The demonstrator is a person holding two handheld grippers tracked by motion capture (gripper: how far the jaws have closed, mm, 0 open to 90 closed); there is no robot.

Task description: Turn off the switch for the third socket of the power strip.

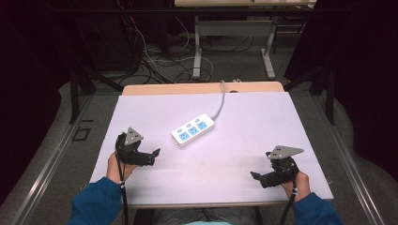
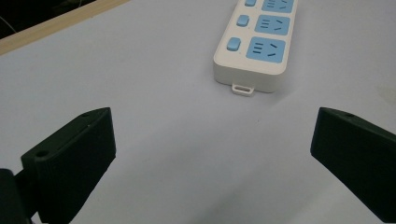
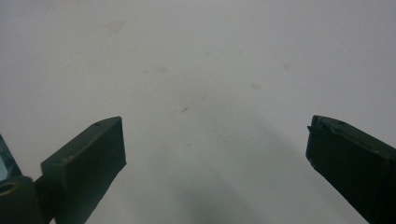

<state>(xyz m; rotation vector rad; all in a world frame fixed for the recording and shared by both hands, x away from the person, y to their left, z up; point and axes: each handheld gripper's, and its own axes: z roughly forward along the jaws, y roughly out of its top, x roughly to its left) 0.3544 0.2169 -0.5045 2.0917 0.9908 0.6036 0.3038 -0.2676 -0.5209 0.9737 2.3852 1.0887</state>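
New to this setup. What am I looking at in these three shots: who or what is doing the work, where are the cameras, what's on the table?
There is no robot arm here. A person stands at the near edge of the table and holds a hand-held gripper in each hand: the left hand-held gripper and the right hand-held gripper. Each has two black jaws.

The high view comes from a fixed camera above the person, looking forward and down. The other two pictures come from a camera riding on each gripper, looking out between its own jaws.

On the white tabletop lies one thing: a white power strip with blue sockets, its grey cable running off towards the far edge. The left gripper view shows the strip's near end just ahead of the jaws.

Both grippers stand wide open and hold nothing. The right one faces bare tabletop.
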